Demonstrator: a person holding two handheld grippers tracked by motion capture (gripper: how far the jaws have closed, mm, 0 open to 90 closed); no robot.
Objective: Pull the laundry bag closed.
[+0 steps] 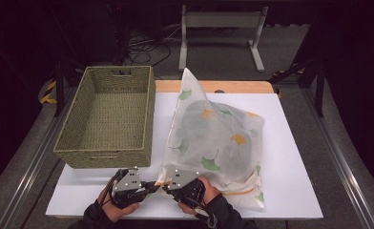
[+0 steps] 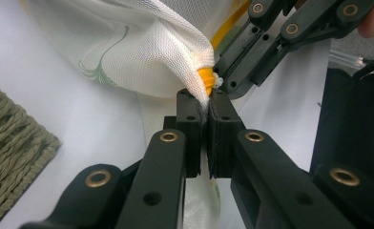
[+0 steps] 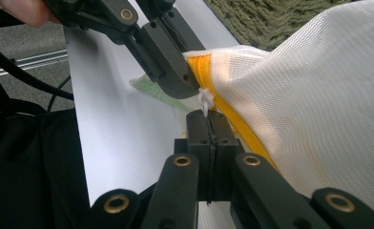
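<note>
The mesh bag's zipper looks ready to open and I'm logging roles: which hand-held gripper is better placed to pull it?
Right. The right hand-held gripper is shut on the white zipper pull of the mesh bag; the left hand-held gripper pinches the bag's corner, anchoring it.

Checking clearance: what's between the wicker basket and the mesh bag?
Nothing: a bare strip of white table top separates the wicker basket from the mesh bag, seen in the high view.

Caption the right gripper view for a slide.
Right gripper shut on the mesh bag's white zipper pull.
</note>
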